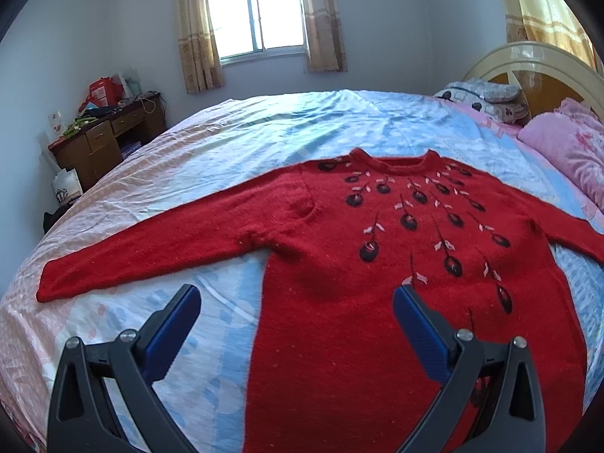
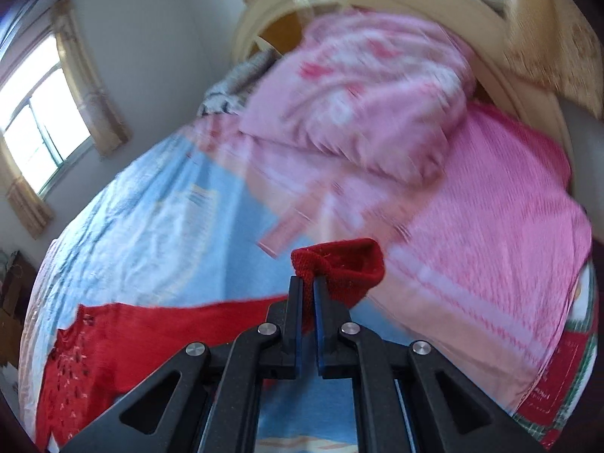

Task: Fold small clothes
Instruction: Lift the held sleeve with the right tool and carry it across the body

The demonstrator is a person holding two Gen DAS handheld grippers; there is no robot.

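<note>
A red knitted sweater (image 1: 339,249) with black and pink flower patterns lies flat, front up, on the bed, its left sleeve (image 1: 143,256) stretched out to the side. My left gripper (image 1: 296,298) is open and empty, hovering above the sweater's lower left body. In the right wrist view my right gripper (image 2: 307,283) is shut on the cuff of the right sleeve (image 2: 339,264) and holds it lifted above the bed; the rest of the sweater (image 2: 124,339) trails to the lower left.
The bed has a blue, white and pink sheet (image 1: 264,128). Pink pillows (image 2: 358,87) and a cream headboard (image 1: 528,60) are at the right. A wooden desk (image 1: 102,136) with clutter stands left of the bed, below a window (image 1: 256,15).
</note>
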